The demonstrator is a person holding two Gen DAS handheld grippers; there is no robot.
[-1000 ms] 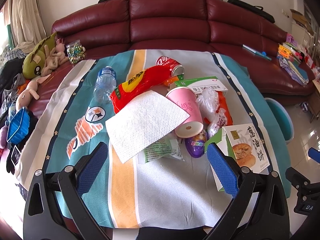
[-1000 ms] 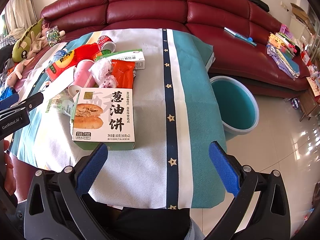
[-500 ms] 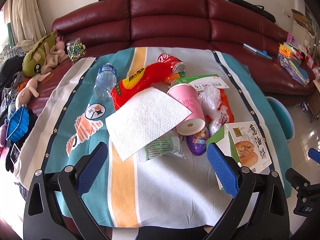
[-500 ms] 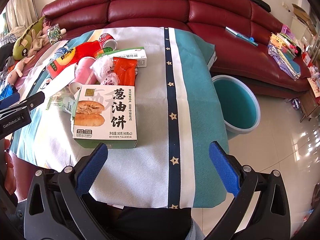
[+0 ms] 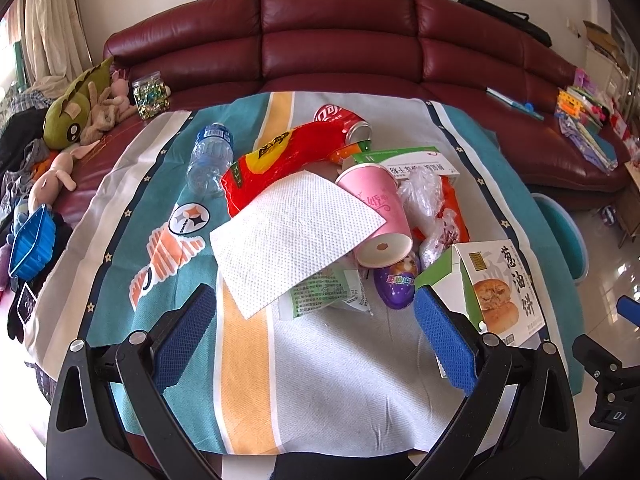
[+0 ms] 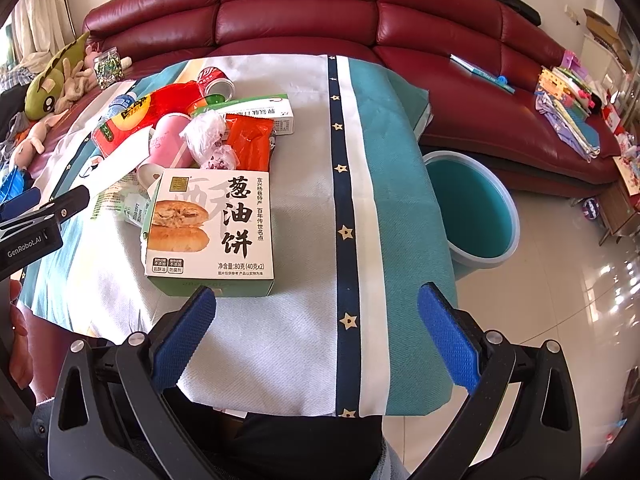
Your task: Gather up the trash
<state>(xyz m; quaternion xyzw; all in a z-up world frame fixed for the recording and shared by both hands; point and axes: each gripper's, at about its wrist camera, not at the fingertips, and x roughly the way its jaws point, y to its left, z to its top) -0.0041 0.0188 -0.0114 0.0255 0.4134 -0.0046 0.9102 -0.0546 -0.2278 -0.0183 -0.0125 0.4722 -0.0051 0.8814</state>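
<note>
We hold both tools back at the near edge of the table, jaws spread wide and empty, because nothing has been chosen yet. The left gripper (image 5: 316,340) faces the heap; the right gripper (image 6: 316,332) faces the pastry box (image 6: 212,228), which we take as our landmark.

The box lies flat, printed face up, the nearest piece of trash to us and the easiest first pick, we judge. Just behind it sit the pink paper cup (image 6: 168,144) on its side, a crumpled clear bag (image 6: 206,132) and an orange sachet (image 6: 250,142). Further behind are the white-and-green carton (image 6: 256,114), the red snack bag (image 6: 148,114) and the soda can (image 6: 214,78). To the box's left, the paper towel (image 5: 296,232) drapes over the cup and the red bag, with the purple egg (image 5: 396,280) and a green-printed wrapper (image 5: 324,292) tucked beside it, and the water bottle (image 5: 210,156) beyond. The teal bin (image 6: 472,208) stands on the floor to the box's right, off the table's edge, which is likely why the right tool takes that side.

Against the frames a second ago, nothing on the cloth has shifted. Both cameras have crept forward: the box sits larger and closer between the right tool's fingers, and the heap looms nearer to the left one. The jaws stay as wide as before.
</note>
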